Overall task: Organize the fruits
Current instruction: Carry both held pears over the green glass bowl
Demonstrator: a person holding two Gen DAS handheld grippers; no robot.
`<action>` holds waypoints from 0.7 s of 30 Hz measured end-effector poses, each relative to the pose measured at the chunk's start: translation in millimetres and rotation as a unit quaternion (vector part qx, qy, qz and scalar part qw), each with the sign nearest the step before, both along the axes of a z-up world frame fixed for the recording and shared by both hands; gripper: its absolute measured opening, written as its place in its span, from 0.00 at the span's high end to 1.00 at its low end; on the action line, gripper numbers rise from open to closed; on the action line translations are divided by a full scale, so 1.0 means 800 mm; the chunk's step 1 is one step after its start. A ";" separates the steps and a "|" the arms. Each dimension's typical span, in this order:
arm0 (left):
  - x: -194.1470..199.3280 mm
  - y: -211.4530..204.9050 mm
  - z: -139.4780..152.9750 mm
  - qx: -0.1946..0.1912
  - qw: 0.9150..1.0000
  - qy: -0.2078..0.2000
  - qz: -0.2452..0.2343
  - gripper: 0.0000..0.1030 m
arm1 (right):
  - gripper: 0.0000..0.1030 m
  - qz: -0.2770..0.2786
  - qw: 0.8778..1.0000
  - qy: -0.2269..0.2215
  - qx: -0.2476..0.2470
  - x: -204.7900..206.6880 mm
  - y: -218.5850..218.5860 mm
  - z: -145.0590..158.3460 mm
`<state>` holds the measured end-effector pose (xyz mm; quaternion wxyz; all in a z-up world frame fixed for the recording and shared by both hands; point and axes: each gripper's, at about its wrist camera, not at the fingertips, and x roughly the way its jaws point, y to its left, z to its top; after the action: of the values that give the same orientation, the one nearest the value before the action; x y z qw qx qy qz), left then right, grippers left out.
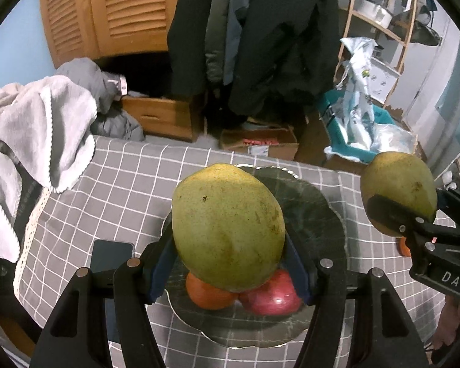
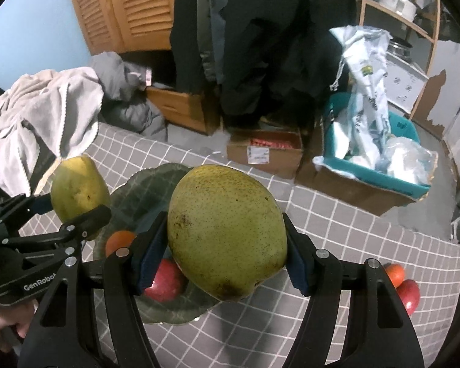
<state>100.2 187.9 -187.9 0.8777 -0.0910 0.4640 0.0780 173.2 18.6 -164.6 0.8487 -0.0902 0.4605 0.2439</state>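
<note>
Green-yellow pears are being carried toward the glass plate, one per gripper. The left gripper is pinching its pear directly above the plate, where an orange and a red apple are already lying. The right gripper is clamping a second pear just beside the plate. Another orange and apple are waiting on the checked cloth, well apart from the plate, so I judge the task roughly half done.

Matt fruit skins over glossy glass

Speckled, matt-skinned mango sits between the left gripper's ribbed blue pads; below it, a shiny glass plate on checked cloth, with a glossy red apple.
</note>
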 end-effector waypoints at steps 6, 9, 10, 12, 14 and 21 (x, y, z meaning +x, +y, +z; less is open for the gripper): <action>0.012 0.015 -0.033 -0.004 1.000 0.027 0.005 0.35 | 0.33 0.006 1.000 0.021 -0.005 0.007 0.017 -0.025; 0.016 0.023 -0.051 -0.013 0.999 0.044 0.010 0.35 | 0.33 0.008 0.999 0.031 -0.006 0.009 0.022 -0.035; 0.017 0.023 -0.055 -0.016 0.999 0.048 0.012 0.35 | 0.33 0.008 0.999 0.034 -0.006 0.010 0.023 -0.039; 0.018 0.025 -0.063 -0.023 0.998 0.055 0.014 0.35 | 0.33 0.008 0.999 0.039 -0.007 0.010 0.025 -0.044; 0.020 0.025 -0.069 -0.026 0.998 0.060 0.014 0.35 | 0.33 0.008 0.999 0.043 -0.009 0.012 0.026 -0.049; 0.027 0.022 -0.089 -0.028 0.996 0.081 0.011 0.35 | 0.33 0.007 0.999 0.051 -0.012 0.015 0.025 -0.059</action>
<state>121.8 205.8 -259.1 0.8335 -0.1144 0.5343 0.0818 185.1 38.3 -212.2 0.8211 -0.0907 0.5058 0.2483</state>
